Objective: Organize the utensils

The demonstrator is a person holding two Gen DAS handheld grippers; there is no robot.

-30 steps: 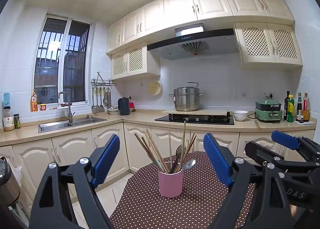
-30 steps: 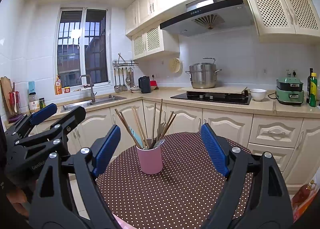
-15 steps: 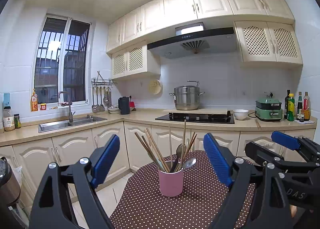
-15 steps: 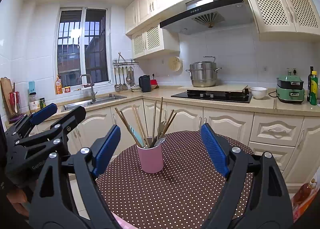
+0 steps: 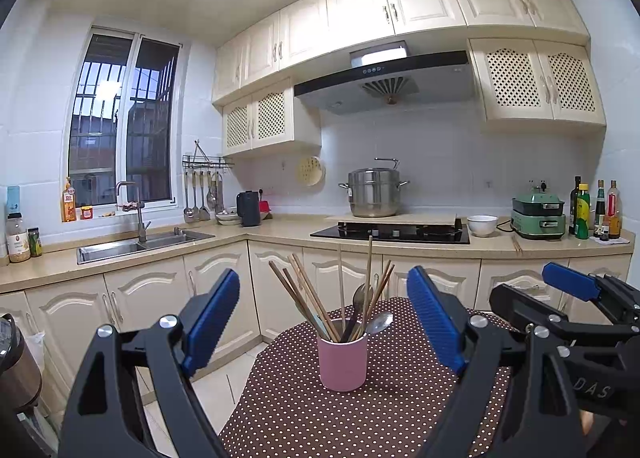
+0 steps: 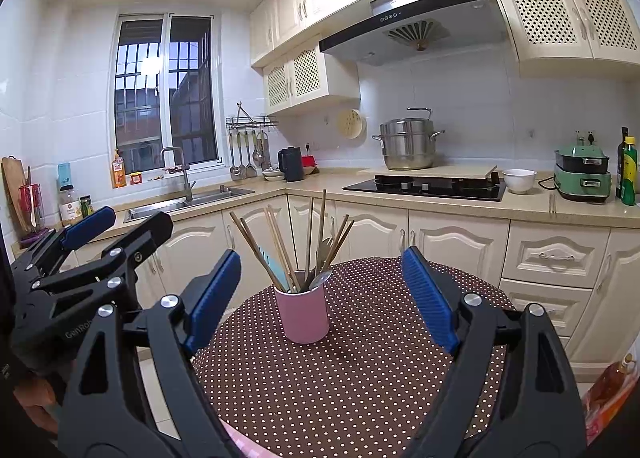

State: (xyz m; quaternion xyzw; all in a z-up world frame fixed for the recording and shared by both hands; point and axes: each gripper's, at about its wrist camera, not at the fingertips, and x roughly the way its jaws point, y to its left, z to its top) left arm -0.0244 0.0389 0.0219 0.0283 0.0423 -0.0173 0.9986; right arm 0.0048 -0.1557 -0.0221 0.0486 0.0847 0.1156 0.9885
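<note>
Pink cup (image 5: 342, 361) stands upright on the dotted tablecloth (image 5: 360, 418), toward the far side of the round table and straight ahead of both your tools. Chopsticks (image 5: 308, 298) and spoons (image 5: 380, 322) are packed into it, mixed. Your left gripper (image 5: 323, 318) is spread wide with nothing between its blue pads; the cup sits on its centreline, a shade right of it, well ahead of the fingertips. Your right gripper (image 6: 321, 298) is equally wide and equally empty; from its own view the cup (image 6: 302, 314) lies a little left of centre, also ahead and clear of the pads. Neither tool touches anything. The relation to mind: the utensils' long axes run up and out of the cup, fanning. The chopsticks (image 6: 260, 250) lean away to the left, a few stand near vertical, and the spoon bowls (image 6: 321, 279) hang low at the rim on the right. Your fingers point roughly level, so they cross the sticks nearly at right angles, which looks workable for pinching one partway up. Reach looks about even for both hands; I'd judge the right gripper better placed for the spoons, the left for the left-leaning chopsticks. Likely risk: a wide close gathers several sticks or tips the cup.
</note>
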